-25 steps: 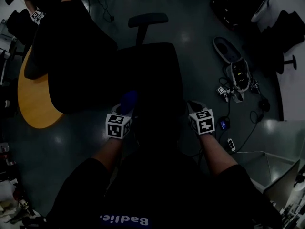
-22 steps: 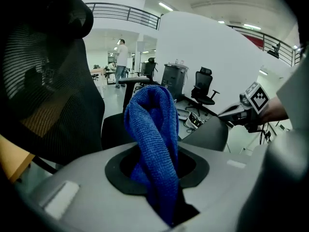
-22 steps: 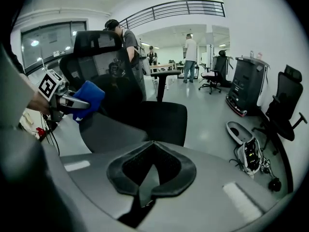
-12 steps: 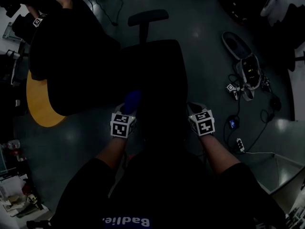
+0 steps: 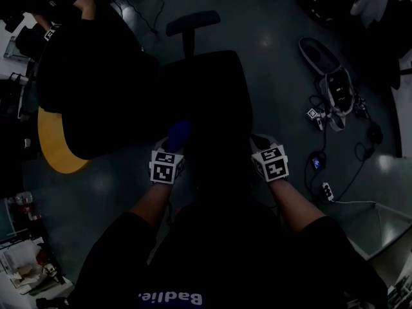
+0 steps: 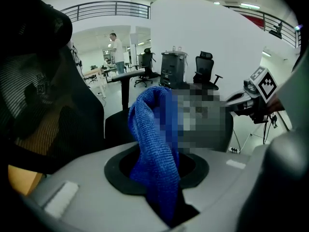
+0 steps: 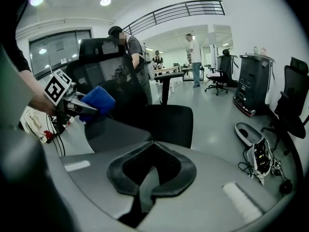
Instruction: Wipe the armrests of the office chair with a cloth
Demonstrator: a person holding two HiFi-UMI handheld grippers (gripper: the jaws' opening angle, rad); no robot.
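As I look down through the head view, the left gripper (image 5: 172, 148) and right gripper (image 5: 259, 143) sit at either edge of the dark office chair (image 5: 206, 95). A blue cloth (image 5: 178, 134) pokes out ahead of the left one, right at the chair's left edge. Beyond the chair an arm pad (image 5: 193, 22) stands out on its post. A round wooden table (image 5: 55, 148) is off to the left, and cables (image 5: 347, 172) trail over the grey floor (image 5: 277, 50) on the right.

Over to the left gripper view: the jaws are pinched together on the cloth (image 6: 154, 144), which rises from between them in a bunched fold. The right gripper (image 6: 244, 100) shows across the chair (image 6: 120, 124).

Now the right gripper view: its jaws are closed on each other with nothing between them. The chair's seat (image 7: 169, 122) lies ahead, and on the left the other gripper (image 7: 79, 106) carries the cloth (image 7: 98, 100) just above a grey part of the chair.
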